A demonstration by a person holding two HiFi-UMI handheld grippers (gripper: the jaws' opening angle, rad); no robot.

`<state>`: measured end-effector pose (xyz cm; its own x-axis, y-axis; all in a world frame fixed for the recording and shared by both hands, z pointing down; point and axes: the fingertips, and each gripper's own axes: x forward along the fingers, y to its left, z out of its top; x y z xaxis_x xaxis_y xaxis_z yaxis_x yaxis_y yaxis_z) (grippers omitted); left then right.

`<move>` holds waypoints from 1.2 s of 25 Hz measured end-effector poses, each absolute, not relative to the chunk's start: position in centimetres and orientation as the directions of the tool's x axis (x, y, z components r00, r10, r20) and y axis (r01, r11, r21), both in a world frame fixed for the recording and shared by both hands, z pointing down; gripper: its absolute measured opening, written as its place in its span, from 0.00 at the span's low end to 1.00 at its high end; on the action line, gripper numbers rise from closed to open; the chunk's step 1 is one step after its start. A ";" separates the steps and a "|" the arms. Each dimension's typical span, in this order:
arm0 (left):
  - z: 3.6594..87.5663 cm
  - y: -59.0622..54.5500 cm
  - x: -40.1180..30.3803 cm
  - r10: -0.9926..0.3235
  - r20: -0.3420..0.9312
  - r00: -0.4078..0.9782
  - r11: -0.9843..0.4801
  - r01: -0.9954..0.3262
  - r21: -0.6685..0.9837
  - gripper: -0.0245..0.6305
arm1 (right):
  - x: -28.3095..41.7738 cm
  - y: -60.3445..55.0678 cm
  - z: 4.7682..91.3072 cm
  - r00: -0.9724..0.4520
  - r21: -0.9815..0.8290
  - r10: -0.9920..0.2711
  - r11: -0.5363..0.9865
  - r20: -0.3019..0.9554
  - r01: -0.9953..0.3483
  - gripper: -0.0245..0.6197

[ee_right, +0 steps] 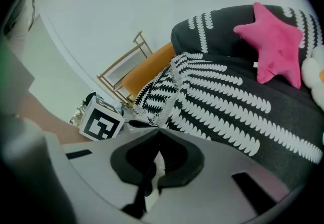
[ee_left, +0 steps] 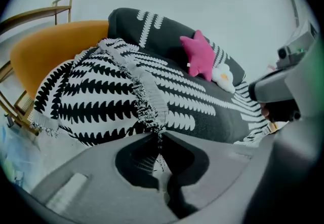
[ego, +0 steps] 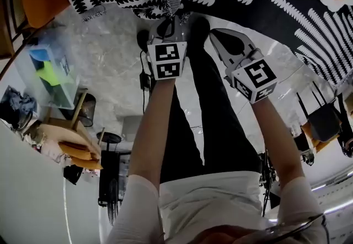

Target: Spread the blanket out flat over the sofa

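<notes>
At the end of the sofa [ee_left: 207,114] by the orange chair [ee_left: 45,50], the fringed fern-print blanket [ee_left: 96,99] is lying bunched in a heap, with none of it spread yet. I am keeping my left gripper [ee_left: 159,134] clamped tight on its fringed edge, threads showing between the jaws. My right gripper [ee_right: 159,131] is sitting closed too, tips at the cloth's border, though I am not making out whether it is pinching fabric. By my reckoning the job is only starting: lifting, drawing the blanket across toward the pink star cushion [ee_left: 198,56] and smoothing it are all remaining.
</notes>
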<state>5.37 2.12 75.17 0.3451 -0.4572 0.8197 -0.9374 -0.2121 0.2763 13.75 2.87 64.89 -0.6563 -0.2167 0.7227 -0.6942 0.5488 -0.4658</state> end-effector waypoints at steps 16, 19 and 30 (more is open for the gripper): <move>71.5 2.8 -9.5 -0.499 0.822 0.276 -0.132 -0.961 0.243 0.07 | 5.6 3.1 62.7 -0.667 -0.426 -0.191 0.636 0.721 -0.643 0.04; 71.4 3.1 -11.4 -0.497 0.827 0.264 -0.131 -0.964 0.230 0.07 | 4.6 3.2 62.5 -0.674 -0.431 -0.188 0.641 0.714 -0.635 0.04; 71.1 5.0 -24.0 -0.502 0.848 0.170 -0.010 -0.982 0.190 0.07 | -1.6 3.9 62.1 -0.691 -0.456 -0.168 0.639 0.703 -0.619 0.04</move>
